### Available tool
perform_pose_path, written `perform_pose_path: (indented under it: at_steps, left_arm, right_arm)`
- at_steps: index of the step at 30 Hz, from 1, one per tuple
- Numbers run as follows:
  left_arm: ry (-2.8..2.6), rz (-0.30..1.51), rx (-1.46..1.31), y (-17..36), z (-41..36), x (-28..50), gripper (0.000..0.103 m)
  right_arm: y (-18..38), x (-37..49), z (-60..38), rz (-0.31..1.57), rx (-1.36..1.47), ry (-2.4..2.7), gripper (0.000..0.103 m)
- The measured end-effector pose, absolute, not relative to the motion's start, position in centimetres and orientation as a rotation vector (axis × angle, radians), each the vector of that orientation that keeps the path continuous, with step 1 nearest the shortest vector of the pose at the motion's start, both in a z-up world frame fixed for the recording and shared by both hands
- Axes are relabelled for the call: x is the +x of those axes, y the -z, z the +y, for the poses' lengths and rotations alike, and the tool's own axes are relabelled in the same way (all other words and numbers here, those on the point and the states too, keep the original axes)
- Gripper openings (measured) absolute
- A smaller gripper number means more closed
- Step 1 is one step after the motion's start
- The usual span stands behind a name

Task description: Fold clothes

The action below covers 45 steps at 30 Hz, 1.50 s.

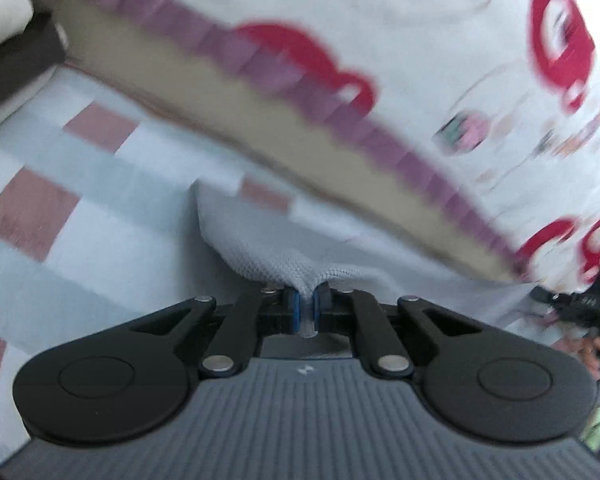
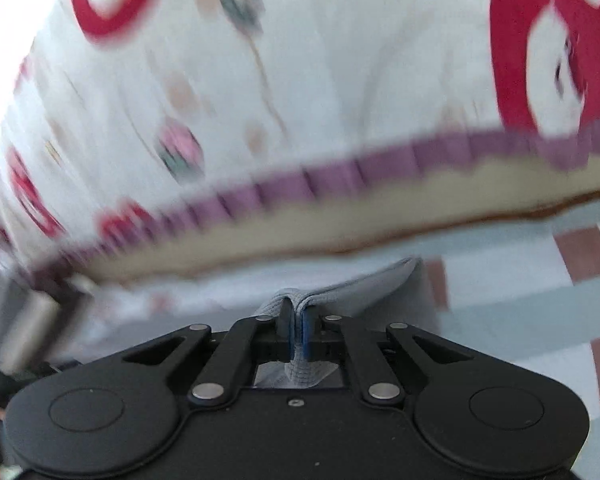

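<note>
The left gripper is clenched on a bunched edge of a light grey knit garment, the cloth pinched tight between its blue-lined pads with a small tuft poking out behind them toward the gripper body. From that pinch the garment spreads forward and slightly to the left of the gripper, its waffle-like weave clear close in and blurred farther out. Beneath it lies a checked bedcover of pale blue, white and dusty pink squares, showing mostly to the left of the gripper. Ahead and above, a large patterned quilt — white with red shapes and a purple frilled border over a beige underside — runs diagonally across the view, heavily blurred. The right gripper is likewise closed hard on the same grey knit garment, a fold of it squeezed between the pads and a short end hanging back into the gripper's frame. The cloth rises just ahead of the fingers and trails off to the right. The checked bedcover appears to the right of this gripper, and the patterned quilt fills the space ahead — its purple border and beige edge curving across the middle of the view.
</note>
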<state>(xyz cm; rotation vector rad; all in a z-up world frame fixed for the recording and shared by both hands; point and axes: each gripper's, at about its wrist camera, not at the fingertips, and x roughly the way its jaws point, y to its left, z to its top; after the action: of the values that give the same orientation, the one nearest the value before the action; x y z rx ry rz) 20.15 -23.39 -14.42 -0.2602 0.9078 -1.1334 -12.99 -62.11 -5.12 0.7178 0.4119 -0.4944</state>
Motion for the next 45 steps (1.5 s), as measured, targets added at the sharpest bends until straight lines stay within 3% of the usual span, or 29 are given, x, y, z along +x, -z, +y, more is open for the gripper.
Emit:
perform_pose_path:
  at_steps: [4, 10, 12, 13, 23, 25, 27, 29, 30, 31, 32, 33, 37, 41, 45]
  left_arm:
    - [1.161, 1.038, -0.429, 14.3, -19.7, 20.2, 0.006]
    - [1.009, 1.164, -0.280, 18.9, -18.2, 19.5, 0.010]
    - [0.990, 1.186, -0.219, 19.5, -18.1, 19.0, 0.022]
    - [0.982, 1.185, -0.199, 19.7, -18.0, 18.8, 0.028]
    - [1.041, 0.972, 0.030, 17.0, -15.9, 16.9, 0.046]
    - [1.057, 0.964, 0.057, 17.0, -16.0, 16.3, 0.050]
    - [1.058, 0.965, 0.046, 17.0, -16.0, 15.9, 0.050]
    - [1.059, 0.949, 0.001, 16.5, -15.6, 15.9, 0.050]
    - [1.059, 0.941, -0.022, 16.3, -15.4, 15.9, 0.047]
    - [1.059, 0.933, -0.044, 16.0, -15.3, 15.9, 0.020]
    - [1.058, 0.925, -0.067, 15.7, -15.1, 15.9, 0.003]
    - [1.058, 0.917, -0.089, 15.5, -14.9, 15.9, 0.004]
    - [1.056, 0.883, -0.179, 14.4, -14.1, 15.8, 0.004]
    - [1.044, 0.873, -0.265, 13.8, -13.3, 15.9, 0.004]
    - [1.015, 1.031, -0.239, 16.7, -14.0, 16.0, 0.004]
  right_arm:
    - [5.0, -18.1, -60.7, 0.374, 0.922, 0.463, 0.006]
    - [13.4, -18.2, -59.3, 0.804, 0.875, 0.608, 0.006]
    - [15.1, -17.6, -58.6, 0.852, 0.866, 0.621, 0.006]
    - [15.4, -17.3, -58.2, 0.867, 0.847, 0.625, 0.006]
    - [14.6, -17.5, -57.0, 0.852, 0.766, 0.599, 0.011]
    - [14.7, -17.9, -56.4, 0.836, 0.757, 0.584, 0.018]
    - [15.0, -18.2, -56.0, 0.805, 0.765, 0.583, 0.033]
    - [15.5, -18.4, -55.9, 0.785, 0.791, 0.596, 0.037]
    - [15.8, -18.4, -55.9, 0.779, 0.801, 0.604, 0.037]
    - [15.9, -18.4, -55.8, 0.770, 0.801, 0.611, 0.036]
    - [15.8, -18.3, -55.7, 0.769, 0.790, 0.628, 0.025]
    - [15.7, -18.1, -55.7, 0.775, 0.775, 0.651, 0.010]
    - [12.8, -19.5, -56.1, 0.640, 0.827, 0.614, 0.009]
    - [11.2, -24.4, -57.3, 0.363, 1.178, 0.428, 0.008]
    - [13.2, -24.7, -57.3, 0.595, 1.141, 0.584, 0.009]
